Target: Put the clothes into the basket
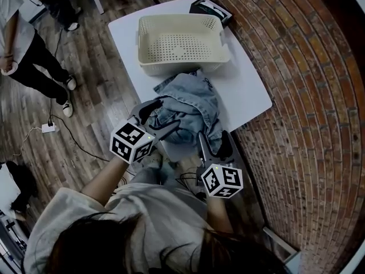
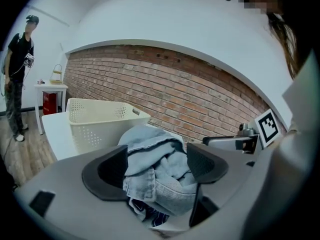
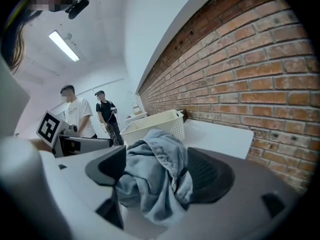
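Head view: denim garment [image 1: 191,99] lies crumpled on the white table [image 1: 251,90], on the near side of the cream basket [image 1: 182,64], w/ its far edge just at the basket's front wall; nothing is in the basket yet. Left gripper [image 1: 158,120] sits at the heap's near-left edge and right gripper [image 1: 214,144] at its near-right edge, both angled down onto the cloth. Jaw state per left gripper view and right gripper view: jaws apart on both units, denim folds bulging up between the pads, not clamped. Judged reason for this pos.: a two-point pickup, one grip per side, so the bulky heap lifts as one bundle and does not trail over the table edge. A darker patterned cloth [image 2: 145,216] shows under the denim in the left gripper view, so the heap may be more than one item. Orientation: the heap's long axis runs near-to-far, from the person toward the basket, approx. along the table's length. Waist end vs. leg end cannot be told; the folds hide it.
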A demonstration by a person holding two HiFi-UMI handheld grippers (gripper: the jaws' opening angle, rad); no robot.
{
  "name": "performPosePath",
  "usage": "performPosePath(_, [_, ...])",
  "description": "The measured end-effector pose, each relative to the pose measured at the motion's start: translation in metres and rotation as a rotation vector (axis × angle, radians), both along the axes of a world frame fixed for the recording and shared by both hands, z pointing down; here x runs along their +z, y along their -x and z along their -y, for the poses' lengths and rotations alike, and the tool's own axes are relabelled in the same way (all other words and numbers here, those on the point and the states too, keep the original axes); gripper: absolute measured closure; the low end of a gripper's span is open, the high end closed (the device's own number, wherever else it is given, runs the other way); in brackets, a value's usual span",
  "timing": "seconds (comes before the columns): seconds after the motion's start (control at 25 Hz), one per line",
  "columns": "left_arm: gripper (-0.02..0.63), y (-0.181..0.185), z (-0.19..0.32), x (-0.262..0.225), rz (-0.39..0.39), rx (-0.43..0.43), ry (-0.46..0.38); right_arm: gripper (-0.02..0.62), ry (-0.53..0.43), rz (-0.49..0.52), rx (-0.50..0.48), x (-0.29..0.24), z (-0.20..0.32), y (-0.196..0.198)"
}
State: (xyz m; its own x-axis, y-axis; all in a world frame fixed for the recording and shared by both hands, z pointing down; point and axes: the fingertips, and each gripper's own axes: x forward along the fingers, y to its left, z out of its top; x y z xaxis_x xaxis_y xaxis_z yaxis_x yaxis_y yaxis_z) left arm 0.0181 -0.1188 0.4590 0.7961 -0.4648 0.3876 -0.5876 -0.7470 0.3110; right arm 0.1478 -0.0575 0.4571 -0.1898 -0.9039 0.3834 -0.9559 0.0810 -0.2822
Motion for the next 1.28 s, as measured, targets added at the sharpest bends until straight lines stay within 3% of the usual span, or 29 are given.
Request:
performPosePath(0.24, [0.194,0.003,0.013,0.020,0.033,0.006,0.040,0.131,0.083,0.030,-0.008,0.027,0.005,-0.005])
performPosePath(0.48, [0.117,0.003,0.021,0.047,0.075,0.028,0.124,0.096,0.175,0.070,-0.004,0.058,0.008,-0.012])
performPosePath(0.68, [0.086,-0.005,0.026,0.067,0.117,0.087,0.181,0.087,0.221,0.104,0.006,0.075,0.012,-0.019])
performPosePath(0.96, [0.018,-0.016,0.031,0.090,0.170,0.198,0.274,0.025,0.351,0.182,-0.012,0.102,0.011,-0.018])
performPosePath(1.28, [0.018,-0.029,0.025,0.122,0.268,0.355,0.381,0.017,0.563,0.230,-0.154,0.146,0.016,-0.006])
